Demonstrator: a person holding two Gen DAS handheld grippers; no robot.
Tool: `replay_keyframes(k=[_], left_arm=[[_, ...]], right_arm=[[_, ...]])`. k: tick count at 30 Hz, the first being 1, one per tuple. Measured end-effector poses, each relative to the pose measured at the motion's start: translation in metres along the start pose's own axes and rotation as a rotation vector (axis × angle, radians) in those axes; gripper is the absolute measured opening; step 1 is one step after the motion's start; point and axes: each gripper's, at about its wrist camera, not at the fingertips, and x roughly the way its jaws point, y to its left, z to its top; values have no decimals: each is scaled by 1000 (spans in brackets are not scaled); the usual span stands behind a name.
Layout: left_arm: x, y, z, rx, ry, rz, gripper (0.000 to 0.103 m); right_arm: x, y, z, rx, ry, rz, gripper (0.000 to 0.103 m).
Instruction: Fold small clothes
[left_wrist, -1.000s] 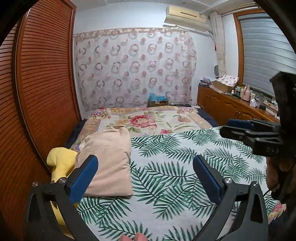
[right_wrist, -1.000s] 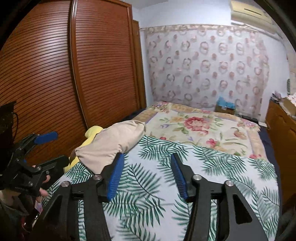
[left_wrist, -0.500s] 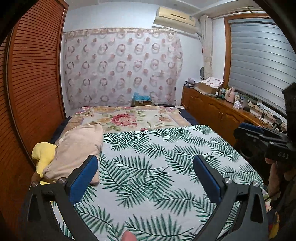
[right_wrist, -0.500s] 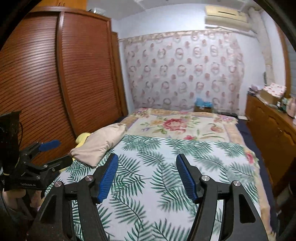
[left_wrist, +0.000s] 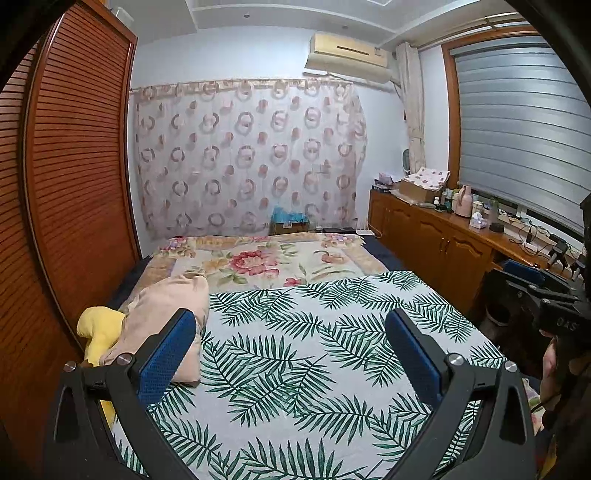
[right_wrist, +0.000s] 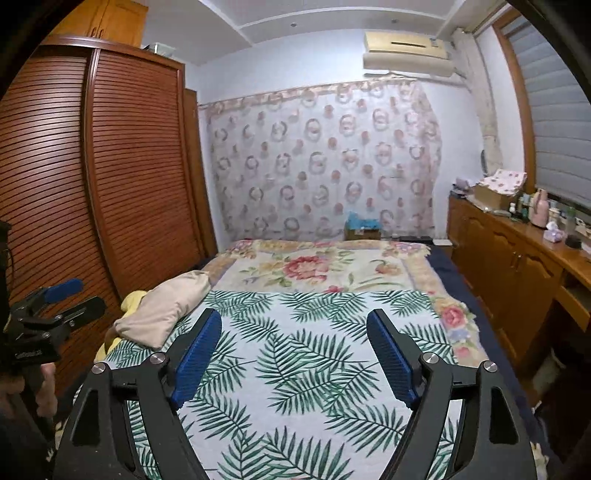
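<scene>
1. The bed (left_wrist: 424, 295) fills both views, its near half covered by a white sheet with green palm leaves (right_wrist: 314, 354) and its far half by a floral blanket (right_wrist: 314, 266); most of the leaf sheet lies bare.
2. A folded beige garment (left_wrist: 162, 314) lies at the bed's left edge beside the louvred wardrobe (right_wrist: 129, 166), partly over a yellow piece of cloth (left_wrist: 98, 328). These are the only small clothes I can make out; whether the yellow one is folded I cannot tell.
3. The left gripper (left_wrist: 290, 350) hangs over the leaf sheet with its jaws wide apart and nothing between them.
4. The right gripper (right_wrist: 295, 350) points the same way, its jaws opening, also with nothing between them.
5. My reading: this is a pause between garments, with one piece apparently folded and set aside and neither gripper holding cloth.
6. The next move likely calls for fetching another garment, perhaps the yellow one, and spreading it flat on the open sheet, each gripper taking one corner.
</scene>
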Motion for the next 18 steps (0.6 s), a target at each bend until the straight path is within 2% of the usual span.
replay_keyframes(k=[18], left_arm=[[-3, 1, 0, -3, -7, 8, 102]], right_arm=[[-2, 1, -10, -18, 0, -26, 83]])
